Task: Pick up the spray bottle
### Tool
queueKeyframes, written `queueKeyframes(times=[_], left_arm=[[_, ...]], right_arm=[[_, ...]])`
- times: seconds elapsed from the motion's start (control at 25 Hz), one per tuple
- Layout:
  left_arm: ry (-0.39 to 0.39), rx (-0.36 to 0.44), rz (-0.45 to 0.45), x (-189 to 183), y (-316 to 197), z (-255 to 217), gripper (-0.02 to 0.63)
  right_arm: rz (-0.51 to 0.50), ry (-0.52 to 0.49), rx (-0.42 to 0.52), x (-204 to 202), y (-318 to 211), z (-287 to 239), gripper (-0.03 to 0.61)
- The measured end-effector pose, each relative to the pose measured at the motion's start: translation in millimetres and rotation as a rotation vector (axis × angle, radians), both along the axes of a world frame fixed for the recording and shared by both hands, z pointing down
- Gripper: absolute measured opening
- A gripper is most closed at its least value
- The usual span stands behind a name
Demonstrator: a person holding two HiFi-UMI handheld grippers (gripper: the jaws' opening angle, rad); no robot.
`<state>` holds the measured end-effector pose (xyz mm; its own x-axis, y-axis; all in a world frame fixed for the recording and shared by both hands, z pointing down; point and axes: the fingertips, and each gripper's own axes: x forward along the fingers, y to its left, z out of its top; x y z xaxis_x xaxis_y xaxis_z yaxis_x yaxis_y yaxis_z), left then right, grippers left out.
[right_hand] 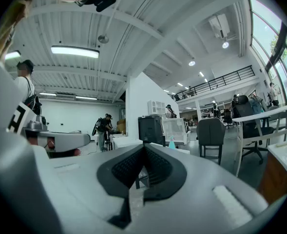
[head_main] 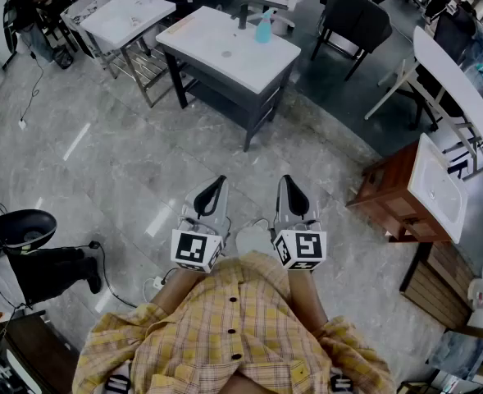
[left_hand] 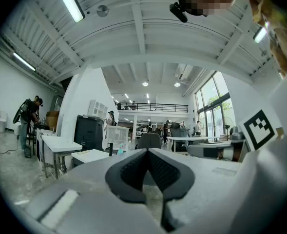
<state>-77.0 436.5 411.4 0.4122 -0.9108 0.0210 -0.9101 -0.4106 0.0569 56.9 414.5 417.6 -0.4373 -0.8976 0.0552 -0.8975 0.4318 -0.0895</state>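
Note:
A pale blue spray bottle [head_main: 263, 27] stands upright near the far edge of a white-topped dark table [head_main: 216, 52], well ahead of me across the marble floor. Both grippers are held level, side by side, close to my body. The left gripper [head_main: 218, 184] is shut with nothing between its pads. The right gripper [head_main: 288, 184] is also shut and empty. In the left gripper view the bottle [left_hand: 120, 150] shows tiny, just left of the closed tips [left_hand: 147, 151]. Seen from the right gripper view, the bottle [right_hand: 172, 143] sits just right of the closed tips [right_hand: 143, 146].
A second white table [head_main: 130, 11] stands at the back left with a person [head_main: 28, 6] beside it. A wooden sink cabinet [head_main: 409, 191] is at the right, black chairs [head_main: 356, 19] and a long white table [head_main: 462, 80] behind it. Black equipment [head_main: 24, 230] stands at my left.

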Motion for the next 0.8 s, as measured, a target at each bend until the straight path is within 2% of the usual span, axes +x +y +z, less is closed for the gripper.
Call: queueKeyframes(times=[0.44, 0.64, 0.8], left_arm=[[0.004, -0.021, 0.005, 8.5, -32.9, 13.1, -0.002], [-0.001, -0.025, 0.012, 28.1, -71.7, 11.7, 0.000], [-0.010, -0.017, 0.012, 42.9, -109.4, 6.3, -0.002]], right_arm=[[-0.027, -0.025, -0.018, 2.7, -28.8, 11.5, -0.002], [-0.041, -0.036, -0.019, 17.7, -65.4, 7.4, -0.002], [-0.053, -0.087, 0.003, 33.9, -103.4, -3.2, -0.002]])
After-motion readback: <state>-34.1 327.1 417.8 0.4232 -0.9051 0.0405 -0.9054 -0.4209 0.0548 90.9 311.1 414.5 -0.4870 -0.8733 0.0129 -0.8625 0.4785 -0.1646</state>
